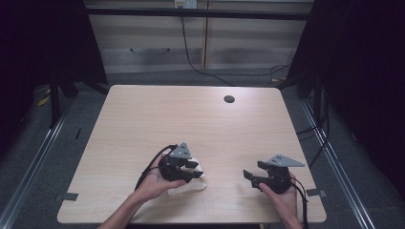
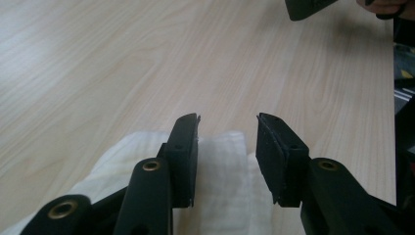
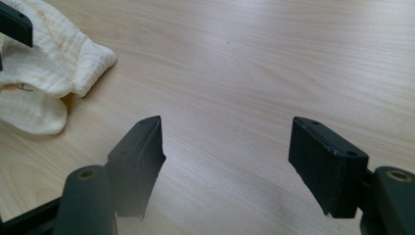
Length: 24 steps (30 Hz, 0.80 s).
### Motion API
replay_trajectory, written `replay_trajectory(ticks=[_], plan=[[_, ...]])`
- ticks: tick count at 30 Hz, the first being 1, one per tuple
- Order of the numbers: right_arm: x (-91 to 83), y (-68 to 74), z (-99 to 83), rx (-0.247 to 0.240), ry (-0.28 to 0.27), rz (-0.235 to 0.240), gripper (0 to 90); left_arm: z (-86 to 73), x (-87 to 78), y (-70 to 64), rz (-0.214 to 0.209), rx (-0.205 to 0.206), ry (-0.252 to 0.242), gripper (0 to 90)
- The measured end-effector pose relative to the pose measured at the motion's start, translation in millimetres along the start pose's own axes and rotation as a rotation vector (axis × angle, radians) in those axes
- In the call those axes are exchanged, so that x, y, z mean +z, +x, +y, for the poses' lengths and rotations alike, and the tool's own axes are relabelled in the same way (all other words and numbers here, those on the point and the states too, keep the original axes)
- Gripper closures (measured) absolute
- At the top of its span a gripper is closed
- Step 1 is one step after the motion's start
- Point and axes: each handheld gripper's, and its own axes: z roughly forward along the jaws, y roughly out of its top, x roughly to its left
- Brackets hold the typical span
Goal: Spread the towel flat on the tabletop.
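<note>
A crumpled cream cloth (image 1: 190, 184) lies near the table's front edge, left of centre. My left gripper (image 1: 196, 170) hovers right over it, jaws open; in the left gripper view the cloth (image 2: 220, 196) lies beneath and between the two black jaws, nothing pinched. My right gripper (image 1: 252, 172) is at the front right, held in a hand, jaws wide open over bare wood. The right gripper view has the cloth (image 3: 46, 73) at its upper left, well apart from my right gripper (image 3: 225, 147).
The light wooden table (image 1: 191, 119) has a round cable hole (image 1: 229, 99) near its back edge. Dark curtains flank both sides, and cables run across the floor behind.
</note>
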Motion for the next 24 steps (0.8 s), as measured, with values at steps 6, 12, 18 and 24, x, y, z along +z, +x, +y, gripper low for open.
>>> replay_trajectory(ticks=[6,12,18,24], plan=[[-1.0,-0.7,-0.4,0.005,0.001,0.004,28.8,0.3,15.7,-1.4,0.001,0.022,0.067,59.7],[-0.7,-1.3,-0.3,0.008,0.004,0.001,28.6,-10.8,24.1,2.7,0.023,0.014,0.08,57.7],[-0.7,-1.2,-0.5,0.007,0.004,0.002,28.6,-14.1,28.8,4.3,0.035,0.032,0.083,70.6],[-0.5,-1.5,-0.5,0.006,0.004,0.004,28.5,-10.5,18.8,5.9,0.001,0.002,0.016,87.4]])
